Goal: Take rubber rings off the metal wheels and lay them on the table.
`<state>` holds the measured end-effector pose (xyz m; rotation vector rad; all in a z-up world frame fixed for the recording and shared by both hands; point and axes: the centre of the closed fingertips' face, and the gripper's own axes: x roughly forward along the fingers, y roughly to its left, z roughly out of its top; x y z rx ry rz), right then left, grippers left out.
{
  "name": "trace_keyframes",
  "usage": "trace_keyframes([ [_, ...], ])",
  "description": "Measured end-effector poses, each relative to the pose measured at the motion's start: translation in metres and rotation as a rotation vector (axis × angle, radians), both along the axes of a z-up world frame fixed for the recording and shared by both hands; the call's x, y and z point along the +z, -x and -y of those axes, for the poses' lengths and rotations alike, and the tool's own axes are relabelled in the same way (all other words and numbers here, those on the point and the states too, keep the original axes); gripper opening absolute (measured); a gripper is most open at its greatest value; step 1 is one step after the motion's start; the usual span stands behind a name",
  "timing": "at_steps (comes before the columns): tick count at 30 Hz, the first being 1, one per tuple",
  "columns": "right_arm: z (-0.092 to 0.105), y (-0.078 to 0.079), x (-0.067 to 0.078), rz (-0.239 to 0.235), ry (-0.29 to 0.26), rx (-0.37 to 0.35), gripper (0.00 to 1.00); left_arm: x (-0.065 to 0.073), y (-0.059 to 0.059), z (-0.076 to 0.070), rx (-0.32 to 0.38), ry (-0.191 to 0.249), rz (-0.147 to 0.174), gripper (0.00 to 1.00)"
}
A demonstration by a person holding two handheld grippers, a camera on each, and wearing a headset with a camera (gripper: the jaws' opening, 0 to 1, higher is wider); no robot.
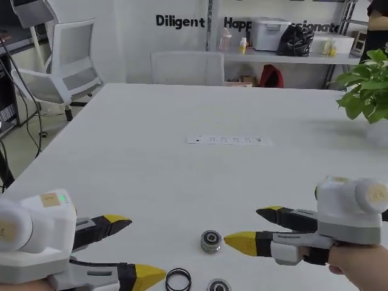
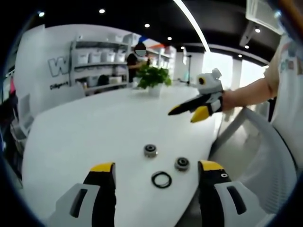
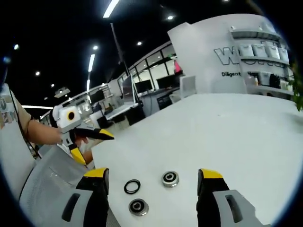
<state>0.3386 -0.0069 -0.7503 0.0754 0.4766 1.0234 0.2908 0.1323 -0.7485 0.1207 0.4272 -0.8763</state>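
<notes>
- left tool [image 1: 140,248]: head view, 7 o'clock of the frame, held in a hand. jaws spread wide and released, gripping no item. yellow tips point toward 3 o'clock.
- right tool [image 1: 245,226]: head view, 4 o'clock of the frame, held in a hand [image 1: 357,267]. jaws parted and released. tips point toward 9 o'clock, the nearer tip just beside the far wheel with a gap between them.
- rubber ring [image 1: 178,279]: one, black, loose, lying flat on the desk at 6 o'clock of the frame near the desk's front edge. apart from both wheels. it sits between the left tool's lower tip and the near wheel.
- far wheel [image 1: 210,240]: metal, lying flat at 1 o'clock from the rubber ring. dark band around the rim; cannot tell if this is a ring still fitted.
- near wheel [image 1: 218,285]: metal, flat at 3 o'clock from the rubber ring, partly cut off by the bottom of the frame. dark rim seen in the right gripper view; ring fitted or not, cannot tell.
- desk [image 1: 182,170]: white, large, carrying all three items close to its front edge.
- plant [image 1: 367,91]: green, at 2 o'clock, at the desk's right side.
- chair [image 1: 66,54]: white, at 10 o'clock, beyond the desk.
</notes>
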Motion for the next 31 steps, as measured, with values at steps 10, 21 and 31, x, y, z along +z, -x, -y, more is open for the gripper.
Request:
trace_keyframes([
  [10, 0.021, 0.011, -0.002, 0.028, 0.024, -0.009, 0.77, 0.002, 0.005, -0.003, 0.007, -0.009, 0.011, 0.73],
  [21, 0.039, 0.03, -0.016, 0.062, 0.108, 0.018, 0.81, 0.002, 0.017, -0.002, -0.016, -0.026, 0.027, 0.75],
  [31, 0.051, 0.035, -0.011, 0.056, 0.103, -0.015, 0.91, 0.004, 0.025, -0.006, -0.007, -0.023, 0.025, 0.76],
])
